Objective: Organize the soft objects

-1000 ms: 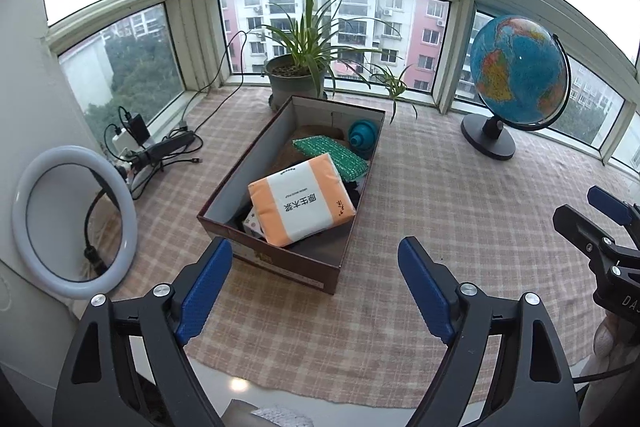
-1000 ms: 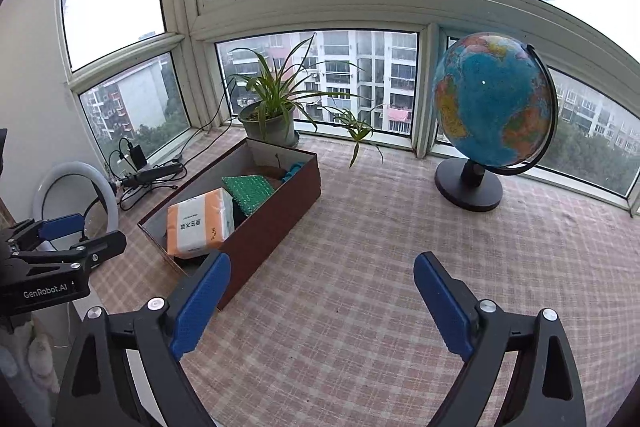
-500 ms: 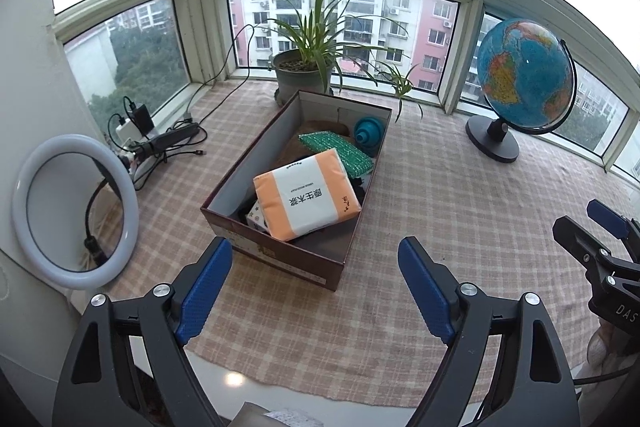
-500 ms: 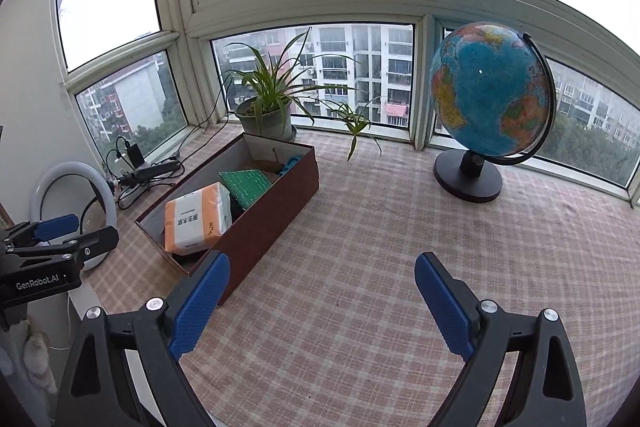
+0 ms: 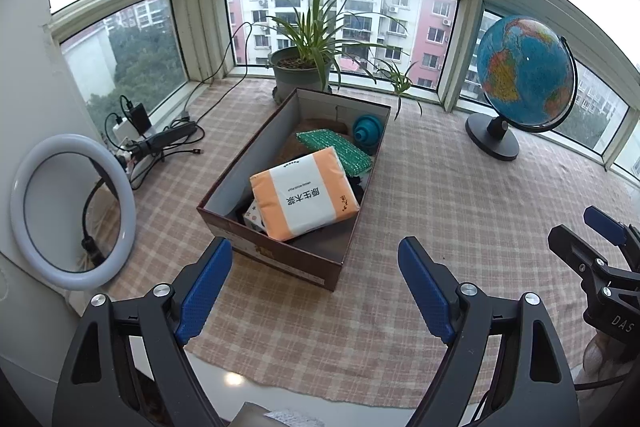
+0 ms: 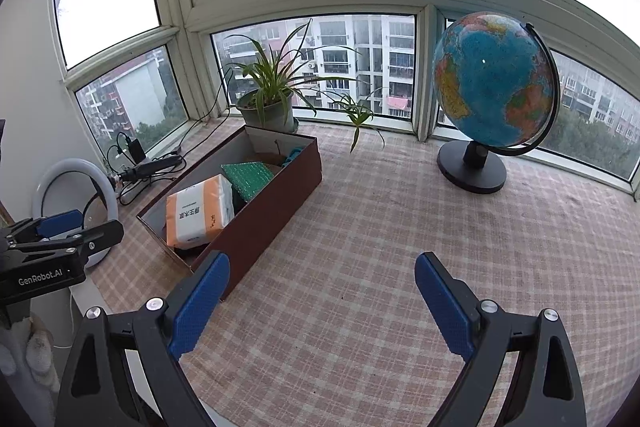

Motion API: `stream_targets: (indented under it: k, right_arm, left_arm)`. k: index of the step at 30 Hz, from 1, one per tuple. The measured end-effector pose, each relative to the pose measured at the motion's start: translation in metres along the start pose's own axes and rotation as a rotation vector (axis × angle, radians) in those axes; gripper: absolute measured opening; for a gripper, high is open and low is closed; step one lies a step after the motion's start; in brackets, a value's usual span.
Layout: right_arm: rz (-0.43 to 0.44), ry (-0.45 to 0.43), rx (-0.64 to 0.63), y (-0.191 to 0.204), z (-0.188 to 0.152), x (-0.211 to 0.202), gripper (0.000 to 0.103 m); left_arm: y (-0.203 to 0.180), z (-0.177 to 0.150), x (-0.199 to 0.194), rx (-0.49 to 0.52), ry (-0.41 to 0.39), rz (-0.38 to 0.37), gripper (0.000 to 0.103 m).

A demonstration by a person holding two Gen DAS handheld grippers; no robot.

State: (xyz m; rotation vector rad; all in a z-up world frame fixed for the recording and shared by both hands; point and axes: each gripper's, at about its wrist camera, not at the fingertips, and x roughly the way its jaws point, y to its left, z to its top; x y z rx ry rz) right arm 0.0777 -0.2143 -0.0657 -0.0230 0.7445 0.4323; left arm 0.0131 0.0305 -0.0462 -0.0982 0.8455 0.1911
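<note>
A dark red cardboard box (image 5: 280, 259) stands open on the checked cloth; it also shows in the right wrist view (image 6: 276, 203). An orange and white tissue pack (image 5: 304, 199) lies tilted on top of its contents, also seen from the right (image 6: 200, 213). Behind it lie a green sponge cloth (image 5: 336, 147) and a teal object (image 5: 366, 131). My left gripper (image 5: 314, 287) is open and empty, just in front of the box. My right gripper (image 6: 320, 303) is open and empty, over bare cloth to the right of the box.
A potted plant (image 5: 302, 75) stands behind the box. A globe (image 5: 524, 75) stands at the back right. A ring light (image 5: 72, 207), a power strip and cables (image 5: 160, 143) lie at the left. The cloth's front edge (image 5: 320, 391) is close below the grippers.
Both grippers have risen and pulled back a little, so the box and globe sit slightly lower and farther in view. Both stay open and empty.
</note>
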Motion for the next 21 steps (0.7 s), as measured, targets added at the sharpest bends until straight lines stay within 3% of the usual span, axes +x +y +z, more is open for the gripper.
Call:
stream_targets:
  k: [21]
  right_arm:
    - [-0.002,0.014,0.014,0.0004,-0.0052,0.0011,0.092]
  left_arm:
    - [0.0009,-0.0024,0.0003,0.018,-0.011,-0.008,0.085]
